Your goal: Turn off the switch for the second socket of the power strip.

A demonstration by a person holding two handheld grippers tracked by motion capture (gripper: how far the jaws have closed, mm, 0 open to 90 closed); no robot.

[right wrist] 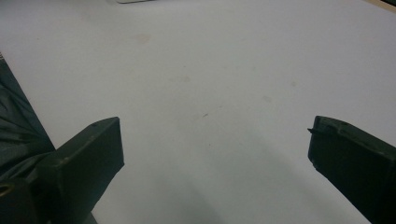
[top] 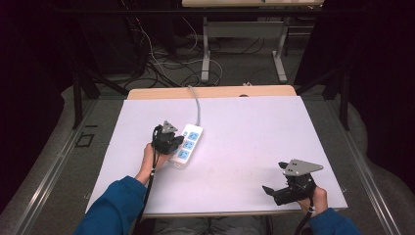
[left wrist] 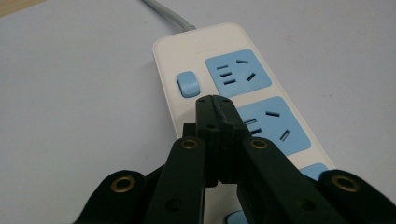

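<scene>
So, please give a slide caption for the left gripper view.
Shut left hand-held gripper poised over a white power strip, beside its blue switch.

Closed tool (left wrist: 215, 100) over power strip (left wrist: 243, 84), perhaps touching

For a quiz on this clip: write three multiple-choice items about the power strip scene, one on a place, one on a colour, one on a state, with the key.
1. Where does the left gripper hover?
A. over the power strip, beside its switch
B. at the table's far right corner
C. off the table

2. What colour are the strip's socket faces?
A. red
B. light blue
C. black

3. How do the right gripper's jaws stand?
A. shut on a plug
B. shut with nothing between
C. wide open over the bare table

Key: A, its closed tips sit just below the switch in the left gripper view; B, the faces are blue on a white body; C, the right gripper view shows the jaws far apart.
</scene>
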